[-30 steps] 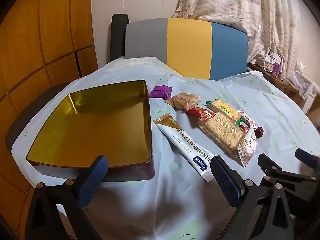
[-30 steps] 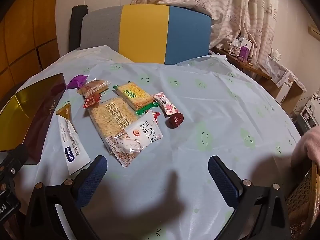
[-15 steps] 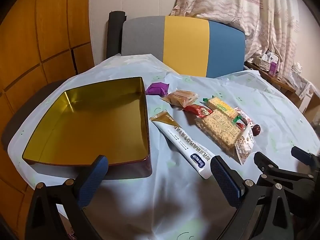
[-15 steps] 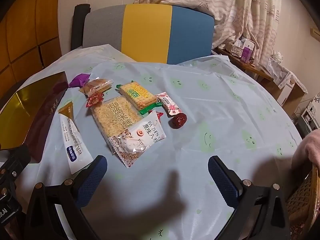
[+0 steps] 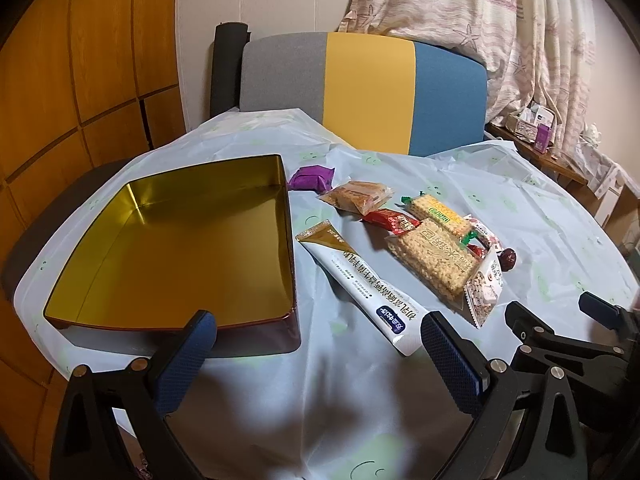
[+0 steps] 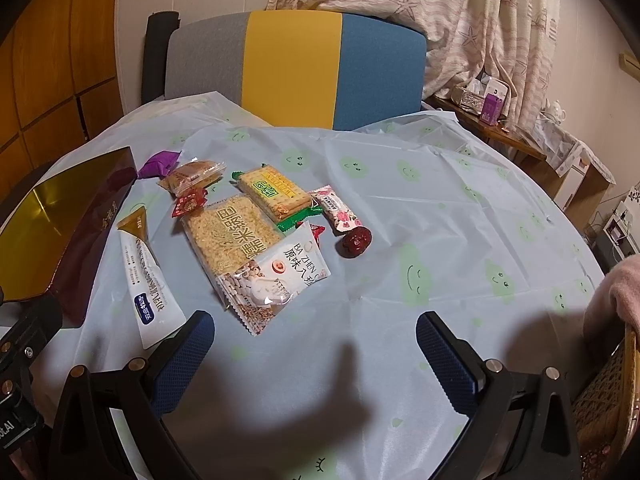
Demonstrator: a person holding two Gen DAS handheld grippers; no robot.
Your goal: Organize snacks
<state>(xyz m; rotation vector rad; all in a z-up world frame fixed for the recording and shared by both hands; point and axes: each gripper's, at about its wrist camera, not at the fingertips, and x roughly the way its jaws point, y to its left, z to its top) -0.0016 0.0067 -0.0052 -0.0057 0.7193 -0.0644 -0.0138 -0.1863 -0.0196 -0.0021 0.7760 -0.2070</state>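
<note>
We hold the left hand-held gripper [image 5: 318, 354] and the right hand-held gripper [image 6: 316, 354] spread wide, pinching nothing, above the desk [image 6: 460, 216]. The snacks [image 6: 240, 232] lie clustered on the desk, just beside the open gold tin [image 5: 176, 240], which sits to their left.

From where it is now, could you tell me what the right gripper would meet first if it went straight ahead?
Probably the white snack packet lying just beyond its open jaws, though depth is hard to judge.
</note>
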